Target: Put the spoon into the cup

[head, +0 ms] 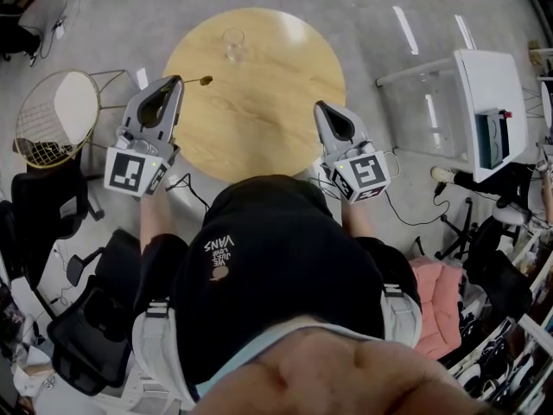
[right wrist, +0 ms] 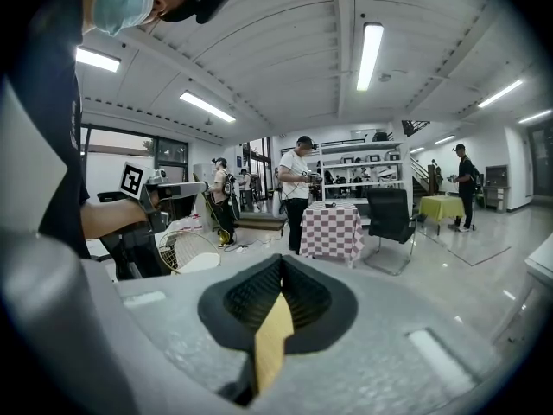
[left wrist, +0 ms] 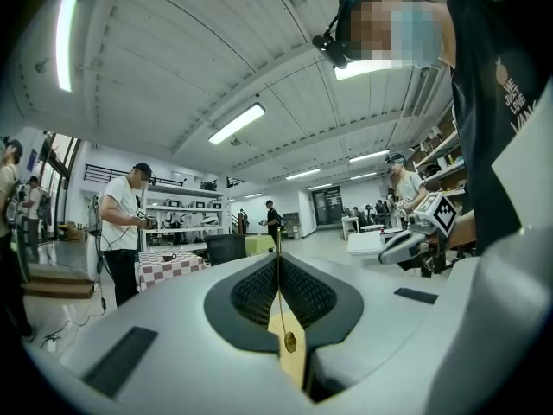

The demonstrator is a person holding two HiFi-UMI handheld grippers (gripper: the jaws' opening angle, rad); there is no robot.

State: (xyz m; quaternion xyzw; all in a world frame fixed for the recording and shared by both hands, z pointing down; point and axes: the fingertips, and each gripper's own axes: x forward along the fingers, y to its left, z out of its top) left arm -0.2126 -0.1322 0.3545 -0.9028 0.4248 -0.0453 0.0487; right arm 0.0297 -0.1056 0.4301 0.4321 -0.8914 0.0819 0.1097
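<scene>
Claws, two: left claw (head: 178,79) and right claw (head: 320,105). Marker cubes (head: 136,169), two, one at the rear of each claw. Counter (head: 259,128), one, round and wooden, ahead of both claws. Cup (head: 234,44), one, clear, on the counter beyond the left claw's tip. Spoon (head: 200,81), one, held at the left claw's tip. Wire chair (head: 56,115), one, outboard of the left claw. White table (head: 492,85), one, well apart from the right claw's outer side.

surface (head: 259,137): pale wood grain | cup (head: 234,45): clear glass | spoon (head: 204,80): gold | my left tongs (head: 178,79) and right tongs (head: 320,105): grey, with black-and-white marker squares
</scene>
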